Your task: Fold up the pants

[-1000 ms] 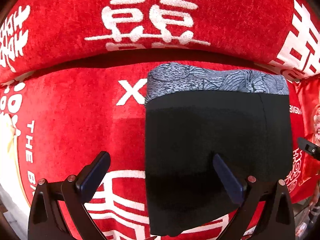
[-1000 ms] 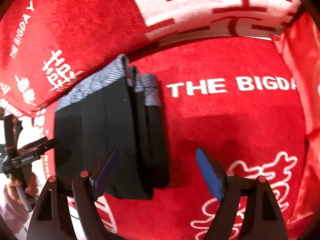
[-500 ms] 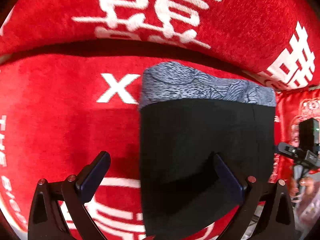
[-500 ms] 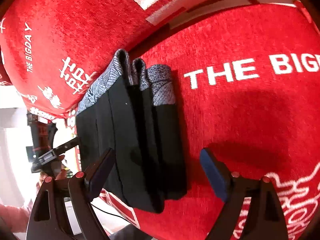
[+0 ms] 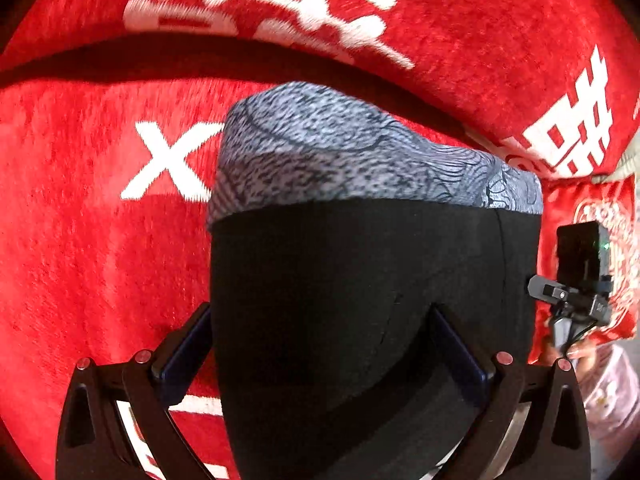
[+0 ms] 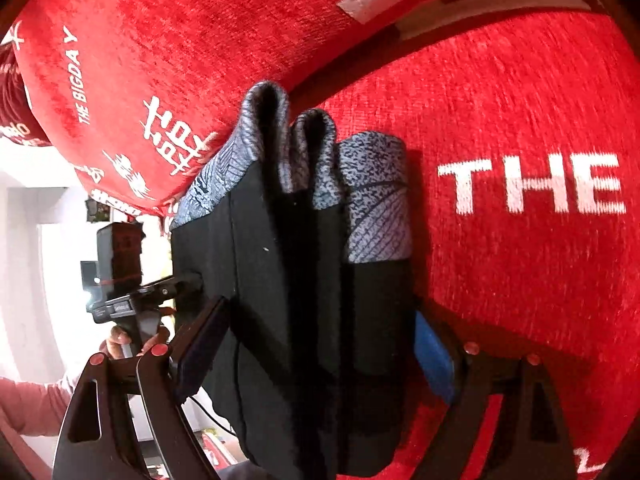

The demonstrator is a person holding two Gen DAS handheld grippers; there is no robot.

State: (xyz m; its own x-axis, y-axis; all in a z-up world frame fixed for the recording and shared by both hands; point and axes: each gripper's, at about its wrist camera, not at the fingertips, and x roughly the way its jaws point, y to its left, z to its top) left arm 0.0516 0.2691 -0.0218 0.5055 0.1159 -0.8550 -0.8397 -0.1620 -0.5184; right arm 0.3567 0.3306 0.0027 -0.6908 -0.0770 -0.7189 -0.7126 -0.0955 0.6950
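Note:
The folded black pants (image 5: 360, 300) with a grey patterned waistband (image 5: 360, 160) lie on the red seat cushion. In the left wrist view my left gripper (image 5: 320, 344) is open, its two fingers straddling the near end of the bundle. In the right wrist view the pants (image 6: 300, 300) show as a stack of several layers, waistband (image 6: 376, 200) away from me. My right gripper (image 6: 316, 344) is open, its fingers on either side of the stack's near end. Whether the pads touch the cloth I cannot tell.
The red sofa seat (image 5: 80, 240) with white lettering meets the red backrest (image 5: 480, 40) just behind the pants. The other gripper and hand show at the right edge of the left wrist view (image 5: 576, 292) and at the left of the right wrist view (image 6: 124, 292).
Both grippers have moved forward and closer to the pants; the bundle's near end now sits between the fingers of each. The fingers stay open.

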